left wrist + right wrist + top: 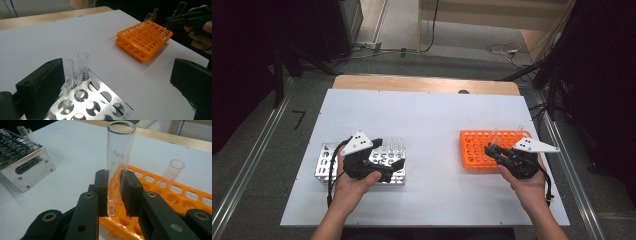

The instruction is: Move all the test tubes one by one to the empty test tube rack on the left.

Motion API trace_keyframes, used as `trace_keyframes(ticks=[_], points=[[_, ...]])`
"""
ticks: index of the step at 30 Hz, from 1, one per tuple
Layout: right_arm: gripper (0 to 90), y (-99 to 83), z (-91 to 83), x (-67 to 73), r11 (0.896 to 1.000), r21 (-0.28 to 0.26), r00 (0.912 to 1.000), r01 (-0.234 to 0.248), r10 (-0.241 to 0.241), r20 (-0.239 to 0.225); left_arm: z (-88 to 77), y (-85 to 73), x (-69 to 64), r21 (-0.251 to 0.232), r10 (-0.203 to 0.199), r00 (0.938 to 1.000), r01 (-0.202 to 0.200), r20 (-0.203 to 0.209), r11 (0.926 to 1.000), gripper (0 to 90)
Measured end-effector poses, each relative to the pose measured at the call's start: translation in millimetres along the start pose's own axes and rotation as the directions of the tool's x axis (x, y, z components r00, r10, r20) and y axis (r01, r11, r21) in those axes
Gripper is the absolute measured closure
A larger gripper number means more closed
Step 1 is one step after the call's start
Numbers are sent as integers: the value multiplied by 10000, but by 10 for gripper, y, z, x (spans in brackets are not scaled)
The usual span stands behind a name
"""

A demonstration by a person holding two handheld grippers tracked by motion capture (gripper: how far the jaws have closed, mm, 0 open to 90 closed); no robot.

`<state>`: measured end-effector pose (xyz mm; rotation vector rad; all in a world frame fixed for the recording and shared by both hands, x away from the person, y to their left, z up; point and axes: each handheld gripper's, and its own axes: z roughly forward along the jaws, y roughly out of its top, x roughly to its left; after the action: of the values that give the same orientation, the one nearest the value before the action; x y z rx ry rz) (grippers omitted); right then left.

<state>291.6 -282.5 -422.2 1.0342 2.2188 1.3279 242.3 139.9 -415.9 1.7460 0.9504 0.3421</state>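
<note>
My right gripper [113, 173] is shut on a clear glass test tube [120, 150], held upright with its round bottom low over the orange rack [190, 195]. From above, that gripper [492, 149] hangs over the orange rack [472, 150] at the table's right. Another tube [172, 172] leans in one of the rack's holes. My left gripper [117, 67] is open, its jaws wide apart above the metal rack [100, 100]. Two empty tubes [83, 65] stand in that rack beside the left jaw, untouched. In the high view the left gripper [391, 154] sits over the metal rack [324, 165].
Both racks rest on a white sheet [432, 125] covering a wooden table. Bare sheet separates the racks. The orange rack [140, 42] has many vacant holes. Beyond the table lie floor cables [507, 50] and dark equipment.
</note>
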Motion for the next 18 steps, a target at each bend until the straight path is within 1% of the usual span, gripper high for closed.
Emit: trace_keyframes(ticks=[7,11,18], points=[[735,27,61,186,9993,141,9981,345,-337,-508,18,12,-48,47,143,9999,-143,78,9999,0],[735,35,90,279,9988,212,9961,445,-427,-767,20,26,-75,33,192,9998,-192,113,9998,0],[735,43,126,417,9975,304,9923,645,-608,-1078,38,45,-152,53,342,9991,-343,249,9994,0]])
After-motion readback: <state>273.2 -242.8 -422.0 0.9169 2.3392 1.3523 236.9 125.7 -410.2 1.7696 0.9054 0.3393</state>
